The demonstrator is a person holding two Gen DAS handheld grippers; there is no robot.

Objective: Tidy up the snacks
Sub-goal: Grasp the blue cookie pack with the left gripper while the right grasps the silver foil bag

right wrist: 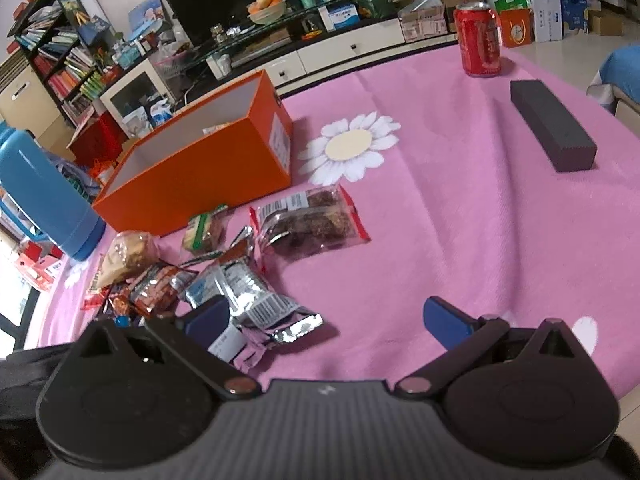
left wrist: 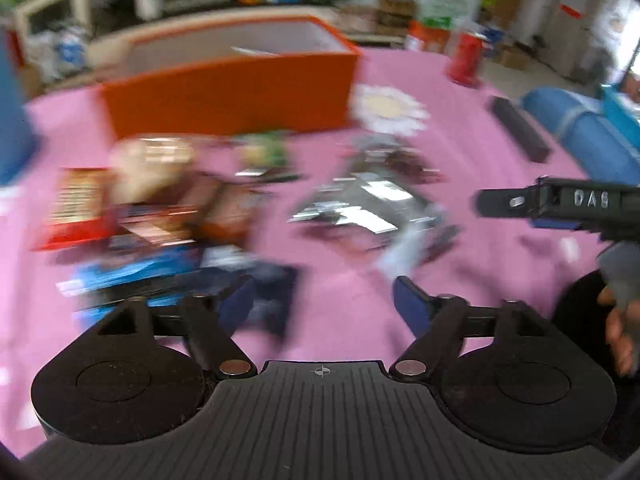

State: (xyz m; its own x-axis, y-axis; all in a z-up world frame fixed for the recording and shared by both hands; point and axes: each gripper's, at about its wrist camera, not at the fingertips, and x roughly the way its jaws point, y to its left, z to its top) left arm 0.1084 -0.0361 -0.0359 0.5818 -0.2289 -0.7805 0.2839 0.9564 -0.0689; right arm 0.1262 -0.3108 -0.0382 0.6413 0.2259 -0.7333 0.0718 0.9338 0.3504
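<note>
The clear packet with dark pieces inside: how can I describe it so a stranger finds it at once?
Find the orange box on the pink cloth. In front of its right corner, just below the white daisy print, lies the clear packet. Unlike the foil and printed packs heaped to its left, it is see-through with red edges, showing dark brown pieces inside.

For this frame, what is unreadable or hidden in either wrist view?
- Left wrist view: snack packets smeared by motion blur; none identifiable.
- Right wrist view: orange box contents mostly hidden by its near wall.
- Right wrist view: silver packet partly covered by the right claw finger.
- Packet print too small to read.
</note>
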